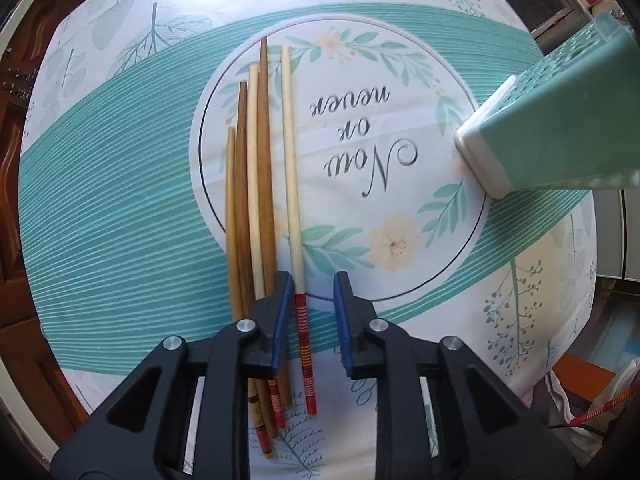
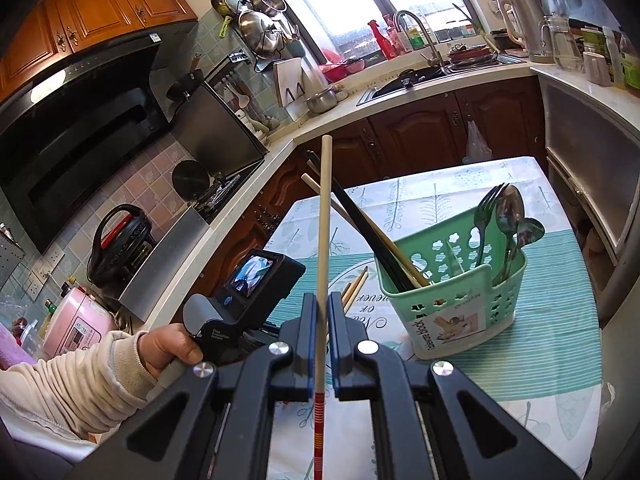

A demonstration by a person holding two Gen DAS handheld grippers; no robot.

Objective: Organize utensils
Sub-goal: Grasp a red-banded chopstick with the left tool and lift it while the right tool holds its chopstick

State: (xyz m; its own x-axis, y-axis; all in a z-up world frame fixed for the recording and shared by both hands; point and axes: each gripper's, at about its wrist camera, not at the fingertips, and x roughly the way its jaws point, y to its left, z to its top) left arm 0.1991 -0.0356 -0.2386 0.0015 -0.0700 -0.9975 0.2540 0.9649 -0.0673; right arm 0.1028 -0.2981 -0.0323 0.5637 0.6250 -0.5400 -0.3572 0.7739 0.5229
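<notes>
Chopsticks are sorted at a kitchen table, 1 gripper spread above a loose row, the other pinching a single stick.

The left gripper [image 1: 310, 312] points straight down at the tablecloth [image 1: 120, 200], its blue pads parted around a pale chopstick [image 1: 291, 168] with a red banded end, neither pad pressing it; 4 more chopsticks [image 1: 250, 184] lie just beside it. The right gripper [image 2: 322, 344] is pressed together on another pale chopstick [image 2: 325, 216], held nearly upright. Near it stands a green basket [image 2: 452, 304] holding dark chopsticks [image 2: 360, 216], a fork [image 2: 486, 208] and spoons [image 2: 514, 216]. A sleeved hand [image 2: 166, 350] grips the left handle.
</notes>
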